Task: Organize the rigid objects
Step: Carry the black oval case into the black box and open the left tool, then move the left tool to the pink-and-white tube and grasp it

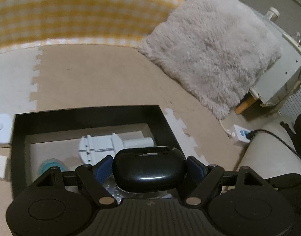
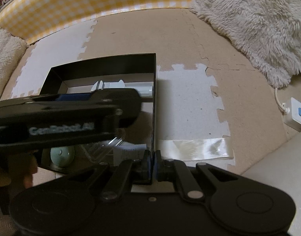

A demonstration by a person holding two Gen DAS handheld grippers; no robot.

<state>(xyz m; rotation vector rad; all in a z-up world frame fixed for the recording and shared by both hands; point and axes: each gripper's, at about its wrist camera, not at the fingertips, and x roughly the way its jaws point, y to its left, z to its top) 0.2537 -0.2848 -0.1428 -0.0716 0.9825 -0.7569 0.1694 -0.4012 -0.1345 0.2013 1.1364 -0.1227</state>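
Your left tongs [image 1: 149, 169] grasp a black case [image 1: 149, 170] between their blue pads, above the black box [image 1: 87, 114]. Your right tongs [image 2: 152, 162] are clenched on the box's right wall.

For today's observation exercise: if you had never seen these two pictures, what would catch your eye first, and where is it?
First, the glossy black case clamped in the left gripper, low in the left wrist view above the open black box. Inside the box lies a white plastic part. The right gripper is pinched shut on the box's side wall, and a fluffy grey cushion fills the upper right.
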